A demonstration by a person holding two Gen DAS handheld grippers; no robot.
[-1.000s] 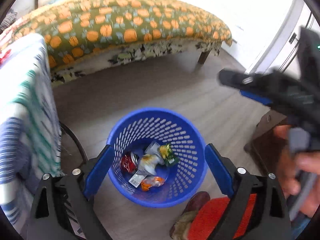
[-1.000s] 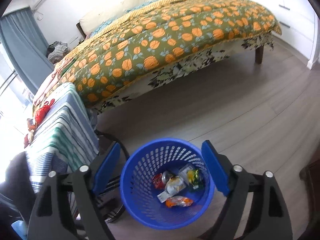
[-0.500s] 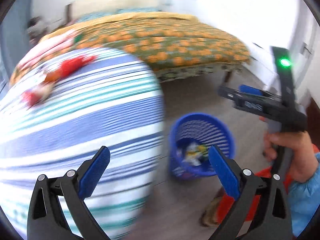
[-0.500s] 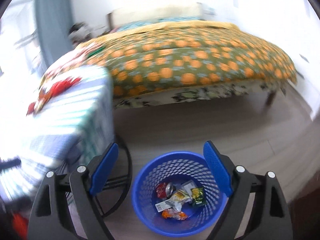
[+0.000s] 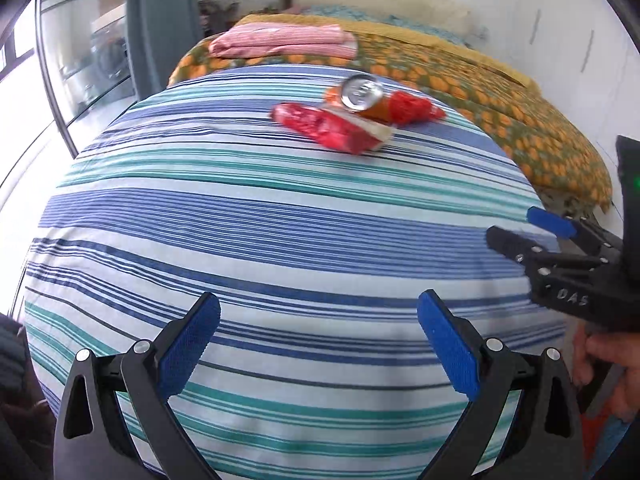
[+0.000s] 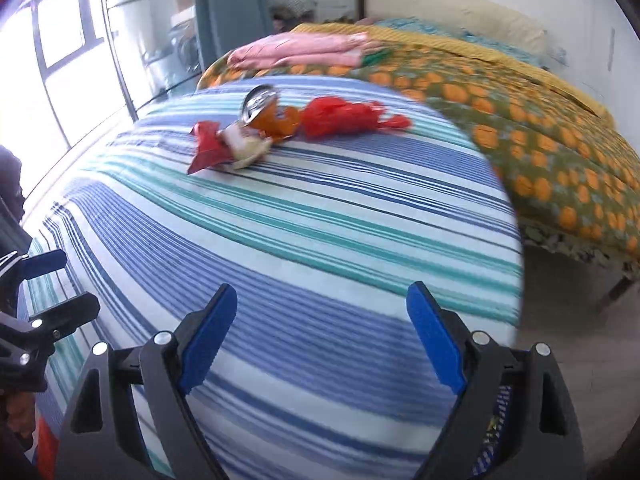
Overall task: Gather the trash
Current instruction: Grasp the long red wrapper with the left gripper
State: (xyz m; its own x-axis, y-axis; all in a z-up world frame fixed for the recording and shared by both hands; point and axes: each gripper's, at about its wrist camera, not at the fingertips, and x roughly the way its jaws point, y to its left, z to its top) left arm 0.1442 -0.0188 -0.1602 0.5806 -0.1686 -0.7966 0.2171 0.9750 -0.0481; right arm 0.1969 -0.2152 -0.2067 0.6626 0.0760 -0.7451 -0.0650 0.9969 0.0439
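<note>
Trash lies at the far side of a round table with a striped cloth (image 5: pixel 280 240): an orange can (image 5: pixel 362 94) on its side, a red wrapper (image 5: pixel 328 128) in front of it, and a crumpled red bag (image 5: pixel 412 106) to its right. They also show in the right wrist view: the can (image 6: pixel 266 114), the wrapper (image 6: pixel 212 144), the bag (image 6: pixel 344 118). My left gripper (image 5: pixel 318 344) is open and empty over the table's near edge. My right gripper (image 6: pixel 320 338) is open and empty over the near right part; it also shows in the left wrist view (image 5: pixel 532 232).
A bed with an orange-patterned cover (image 5: pixel 520 112) stands behind the table, with folded pink cloth (image 5: pixel 280 40) on it. A window and curtain (image 6: pixel 224 12) are at the left. Bare floor (image 6: pixel 580 344) shows right of the table.
Both grippers have swung up and left from the blue bin on the floor to above the striped table. The bin is out of view. Both grippers stay open.
</note>
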